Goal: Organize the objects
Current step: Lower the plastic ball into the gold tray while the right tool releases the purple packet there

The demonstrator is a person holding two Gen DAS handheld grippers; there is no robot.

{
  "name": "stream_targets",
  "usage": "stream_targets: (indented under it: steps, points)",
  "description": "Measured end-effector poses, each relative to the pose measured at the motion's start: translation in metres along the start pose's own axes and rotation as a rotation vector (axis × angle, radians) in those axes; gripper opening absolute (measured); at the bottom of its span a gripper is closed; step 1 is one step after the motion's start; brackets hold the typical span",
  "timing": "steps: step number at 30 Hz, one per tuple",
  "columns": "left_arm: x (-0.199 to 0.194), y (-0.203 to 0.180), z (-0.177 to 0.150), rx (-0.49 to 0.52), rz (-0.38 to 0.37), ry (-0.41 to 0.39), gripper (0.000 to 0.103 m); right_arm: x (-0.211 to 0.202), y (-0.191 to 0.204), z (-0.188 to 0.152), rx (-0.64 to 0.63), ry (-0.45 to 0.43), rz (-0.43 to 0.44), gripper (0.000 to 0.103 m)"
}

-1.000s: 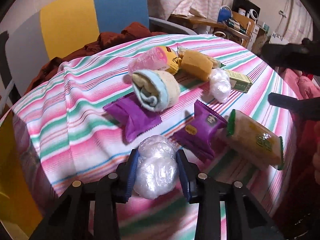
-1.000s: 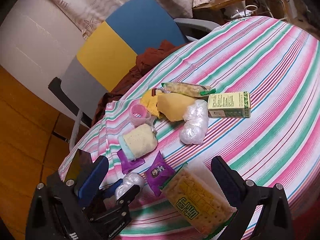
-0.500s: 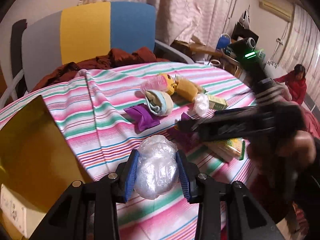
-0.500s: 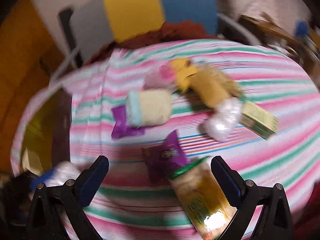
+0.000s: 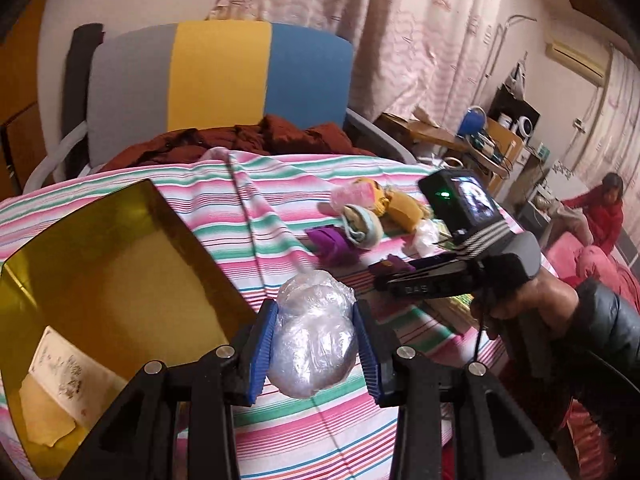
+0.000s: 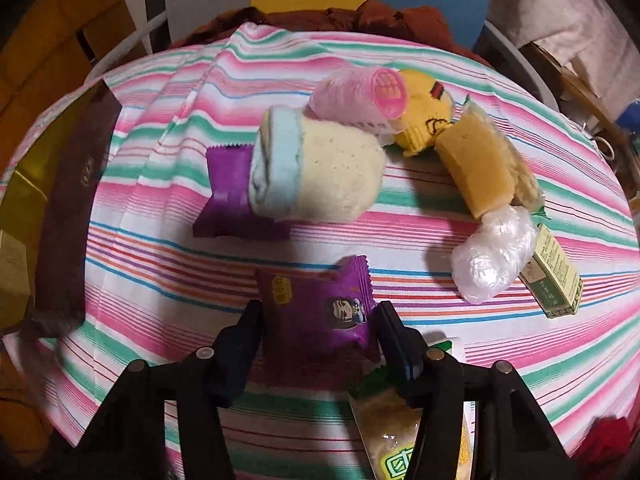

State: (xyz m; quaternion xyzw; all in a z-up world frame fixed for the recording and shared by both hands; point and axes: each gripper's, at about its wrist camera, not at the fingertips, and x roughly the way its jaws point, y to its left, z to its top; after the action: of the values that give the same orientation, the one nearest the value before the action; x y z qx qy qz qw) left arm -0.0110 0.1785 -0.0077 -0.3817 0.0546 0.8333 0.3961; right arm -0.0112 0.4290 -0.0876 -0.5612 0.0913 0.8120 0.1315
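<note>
With our left tongs [image 5: 314, 350] clamped on the plastic ball [image 5: 314, 340] beside the gold box [image 5: 100, 280], we judge boxing it comes next, while our right tongs [image 6: 318, 338] straddle the purple packet [image 6: 320, 312] on the table [image 6: 160, 240], grip uncertain.

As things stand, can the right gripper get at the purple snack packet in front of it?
Probably yes. The right gripper has its jaws open on either side of the purple snack packet, with nothing lying over the packet.
</note>
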Motion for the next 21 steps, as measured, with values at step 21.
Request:
stream_targets:
  steps: [21]
  points:
    - [-0.065, 0.167, 0.012, -0.272, 0.358, -0.128, 0.054, -0.109, 0.157, 0.009, -0.205, -0.278, 0.333, 0.059]
